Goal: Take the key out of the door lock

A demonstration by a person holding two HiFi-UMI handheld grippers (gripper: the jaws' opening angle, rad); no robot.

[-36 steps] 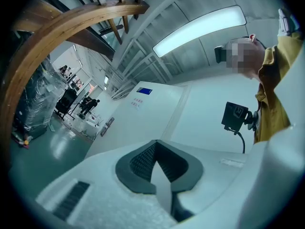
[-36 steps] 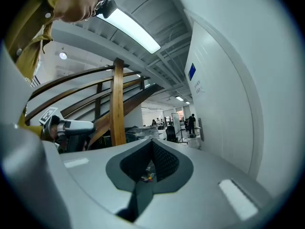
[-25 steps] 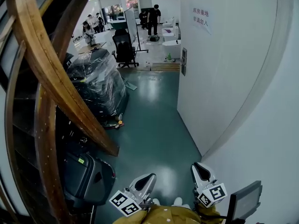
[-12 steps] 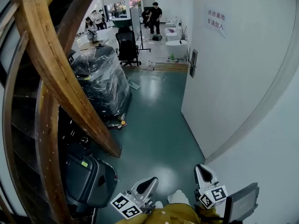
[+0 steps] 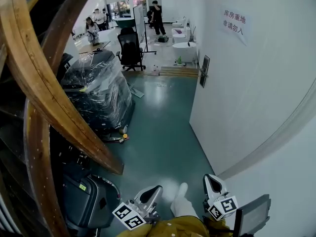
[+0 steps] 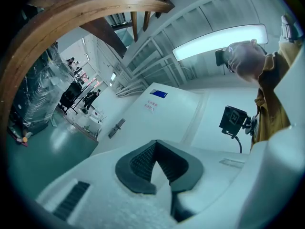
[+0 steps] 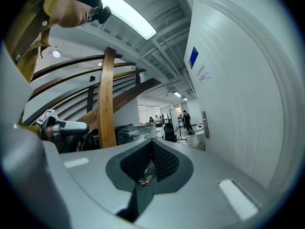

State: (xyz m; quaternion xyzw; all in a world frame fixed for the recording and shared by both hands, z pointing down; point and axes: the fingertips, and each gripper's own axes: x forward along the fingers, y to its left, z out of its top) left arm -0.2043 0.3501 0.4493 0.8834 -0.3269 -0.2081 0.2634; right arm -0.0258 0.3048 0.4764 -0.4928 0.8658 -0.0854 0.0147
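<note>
The door's dark lock plate and handle (image 5: 204, 70) sit far ahead on the white wall (image 5: 247, 98), below a sign (image 5: 234, 22); no key can be made out at this distance. The plate also shows small in the left gripper view (image 6: 116, 128) and the right gripper view (image 7: 204, 118). Both grippers hang low by the person's body, far from the lock. My left gripper (image 5: 149, 194) (image 6: 157, 168) is shut with nothing in it. My right gripper (image 5: 213, 182) (image 7: 150, 168) is shut and empty too.
A curved wooden stair beam (image 5: 54, 88) sweeps down the left. A plastic-wrapped machine (image 5: 101, 90) and a black case (image 5: 86, 201) stand beside the green floor (image 5: 158, 132). An office chair (image 5: 131, 51) and people (image 5: 155, 14) are farther back. A white shoe (image 5: 181, 204) steps forward.
The view has drifted forward along the corridor toward the door. A white shoe has come out between the two grippers. Both grippers stay low by the body.
</note>
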